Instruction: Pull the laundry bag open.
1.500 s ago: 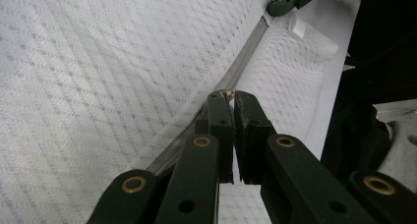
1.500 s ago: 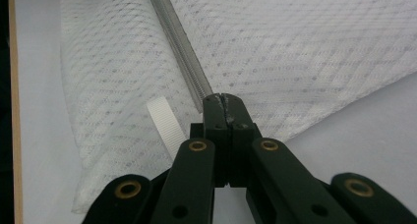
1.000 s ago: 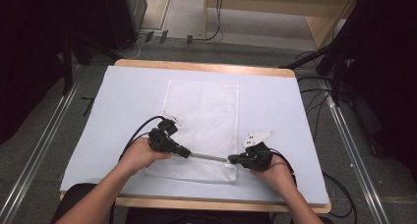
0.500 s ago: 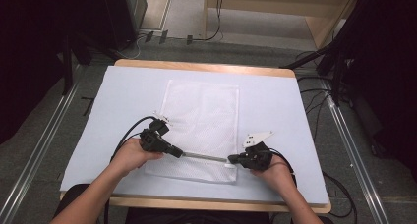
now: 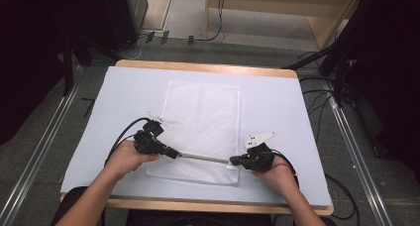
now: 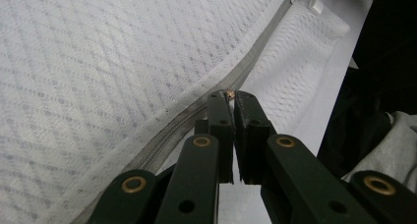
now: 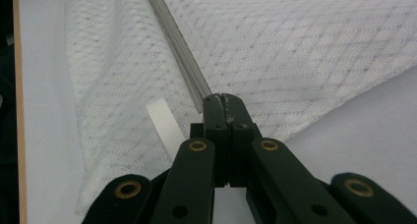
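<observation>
We judged the zipping went best when our right tool (image 5: 233,161) kept the grey zipper end of the white mesh laundry bag (image 5: 205,118) on the desk (image 5: 277,102) pinched taut, while our left tool (image 5: 174,154), closed on the small metal puller (image 6: 229,92), drew along it.

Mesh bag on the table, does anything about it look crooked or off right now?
Yes. The mesh bag lies flat, but its zipper edge is lifted taut between the left gripper and right gripper, bunching the mesh there.
</observation>
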### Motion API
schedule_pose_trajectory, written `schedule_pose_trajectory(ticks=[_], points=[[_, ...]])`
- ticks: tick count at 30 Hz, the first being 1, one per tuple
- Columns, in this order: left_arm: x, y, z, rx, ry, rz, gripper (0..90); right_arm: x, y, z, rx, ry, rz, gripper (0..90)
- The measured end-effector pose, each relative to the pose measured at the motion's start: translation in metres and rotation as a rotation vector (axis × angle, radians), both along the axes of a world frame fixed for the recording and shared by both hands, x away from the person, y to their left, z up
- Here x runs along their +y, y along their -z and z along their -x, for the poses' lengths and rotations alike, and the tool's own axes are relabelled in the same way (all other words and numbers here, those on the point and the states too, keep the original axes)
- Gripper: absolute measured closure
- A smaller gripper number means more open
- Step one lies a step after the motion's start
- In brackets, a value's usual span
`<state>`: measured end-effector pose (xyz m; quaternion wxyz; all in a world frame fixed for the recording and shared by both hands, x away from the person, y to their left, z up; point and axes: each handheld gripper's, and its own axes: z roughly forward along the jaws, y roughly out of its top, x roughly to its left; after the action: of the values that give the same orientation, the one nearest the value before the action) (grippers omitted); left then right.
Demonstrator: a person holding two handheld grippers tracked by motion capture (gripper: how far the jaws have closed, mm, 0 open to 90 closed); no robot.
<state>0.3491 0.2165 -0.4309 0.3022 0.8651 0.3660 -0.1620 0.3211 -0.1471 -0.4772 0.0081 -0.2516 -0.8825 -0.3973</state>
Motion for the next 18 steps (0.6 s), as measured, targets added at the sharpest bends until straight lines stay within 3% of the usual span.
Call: schedule_pose_trajectory(ticks=[18], points=[[0.022, -0.001, 0.0, -0.009, -0.064, -0.012, 88.1, 0.001, -0.001, 0.0, -0.009, -0.007, 0.013, 90.0]])
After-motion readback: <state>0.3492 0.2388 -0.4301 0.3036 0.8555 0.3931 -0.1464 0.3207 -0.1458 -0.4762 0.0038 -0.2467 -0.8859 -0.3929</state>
